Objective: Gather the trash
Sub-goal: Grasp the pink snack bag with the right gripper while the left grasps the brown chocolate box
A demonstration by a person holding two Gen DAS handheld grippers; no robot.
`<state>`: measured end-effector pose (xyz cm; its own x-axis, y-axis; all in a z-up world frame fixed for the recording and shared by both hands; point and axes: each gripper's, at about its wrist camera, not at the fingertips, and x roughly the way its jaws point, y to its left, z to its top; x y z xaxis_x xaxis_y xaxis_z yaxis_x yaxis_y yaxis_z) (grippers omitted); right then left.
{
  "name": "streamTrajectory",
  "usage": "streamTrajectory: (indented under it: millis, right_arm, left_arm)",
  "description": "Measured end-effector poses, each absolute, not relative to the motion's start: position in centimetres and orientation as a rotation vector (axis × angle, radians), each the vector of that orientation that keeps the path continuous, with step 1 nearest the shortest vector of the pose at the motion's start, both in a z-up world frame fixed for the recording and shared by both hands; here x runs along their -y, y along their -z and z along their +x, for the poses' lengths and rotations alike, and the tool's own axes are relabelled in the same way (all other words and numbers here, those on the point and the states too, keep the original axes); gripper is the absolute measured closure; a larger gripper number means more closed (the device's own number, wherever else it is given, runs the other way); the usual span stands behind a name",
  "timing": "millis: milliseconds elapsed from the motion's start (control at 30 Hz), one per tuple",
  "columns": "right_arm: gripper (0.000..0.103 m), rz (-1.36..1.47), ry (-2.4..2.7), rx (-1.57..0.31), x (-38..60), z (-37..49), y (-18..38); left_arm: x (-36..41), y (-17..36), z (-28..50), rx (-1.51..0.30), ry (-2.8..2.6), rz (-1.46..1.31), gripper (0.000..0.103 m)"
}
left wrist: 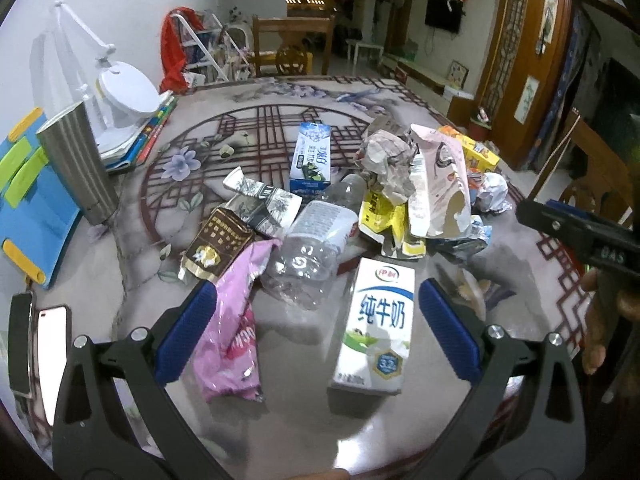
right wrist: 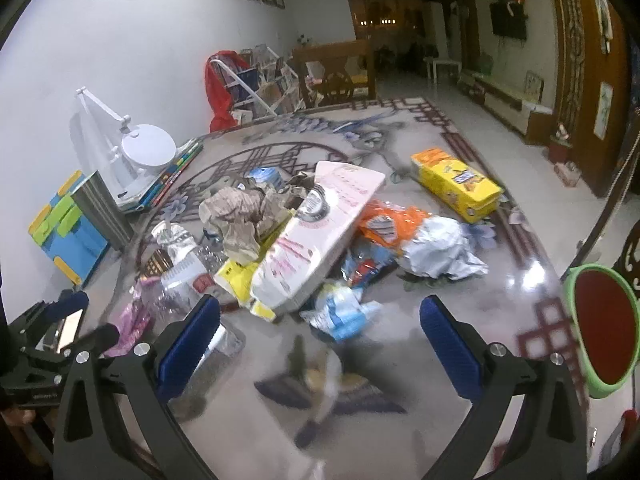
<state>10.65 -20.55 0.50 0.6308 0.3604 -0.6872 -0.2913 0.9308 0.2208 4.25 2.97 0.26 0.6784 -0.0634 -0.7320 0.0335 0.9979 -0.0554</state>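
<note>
While both pairs of tongs are hanging wide apart and empty over the glossy patterned desk (left wrist: 280, 420), the left tongs (left wrist: 316, 332) are framing a white-and-blue milk carton (left wrist: 376, 320) lying just beside a crumpled pink plastic wrapper (left wrist: 230, 344). Ahead of the right tongs (right wrist: 320, 332), a pile of trash is spreading around a long pale pink carton (right wrist: 320, 240), with a green-rimmed red bin (right wrist: 604, 328) showing at the desk's right edge.

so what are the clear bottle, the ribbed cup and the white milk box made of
Clear bottle: thin transparent plastic, looks crushed and dented. Ribbed cup: likely brushed metal, grey with a dull sheen and vertical grooves. White milk box: seemingly coated paperboard, glossy print, sharp folded edges.
</note>
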Motion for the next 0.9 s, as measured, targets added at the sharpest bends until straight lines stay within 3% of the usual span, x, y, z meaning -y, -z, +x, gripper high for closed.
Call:
streamTrajectory:
  millis: [400,900]
  right_arm:
    - [0.007,0.157,-0.406,-0.945,17.0,17.1,1.6]
    - [0.009,0.185,-0.397,-1.007,15.8,20.4,4.0]
  left_arm:
    - [-8.3,-0.2,10.1,-0.935,0.094,-0.027,0.004]
    - [-12.7,5.8,16.1,-1.106,0.065,-0.055,0.007]
